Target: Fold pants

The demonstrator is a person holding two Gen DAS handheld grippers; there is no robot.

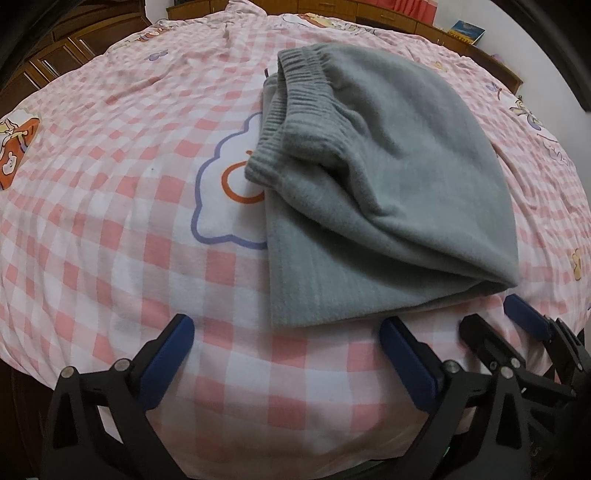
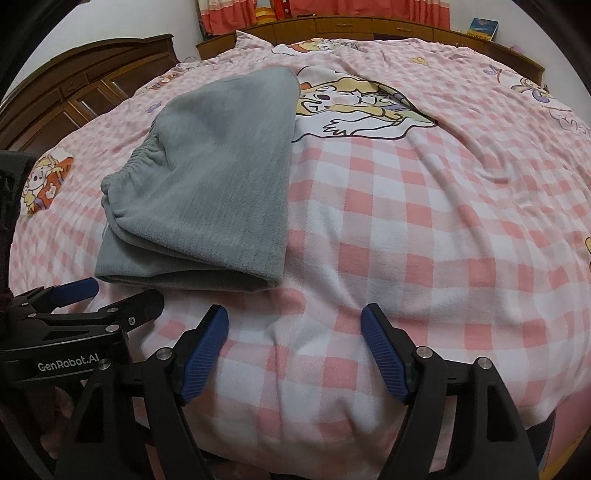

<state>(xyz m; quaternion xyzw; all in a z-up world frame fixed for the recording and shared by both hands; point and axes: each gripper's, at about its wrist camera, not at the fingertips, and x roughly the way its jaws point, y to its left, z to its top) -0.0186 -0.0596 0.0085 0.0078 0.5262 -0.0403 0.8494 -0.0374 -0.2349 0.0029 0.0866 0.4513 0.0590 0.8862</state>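
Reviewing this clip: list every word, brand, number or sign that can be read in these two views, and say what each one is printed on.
"GenRobot.AI": white lettering on the black body of the left gripper, seen in the right wrist view.
Book on the wooden ledge behind the bed: cover text too small and blurred to read.
Bedsheet: cartoon pictures only, no legible words.
Grey pants: no label or print visible.

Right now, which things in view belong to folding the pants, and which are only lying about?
For the job:
- grey pants, folded
- left claw, open
- right claw, open
- checked bedsheet under the pants

Lying about:
- blue book
- wooden headboard
- red curtain
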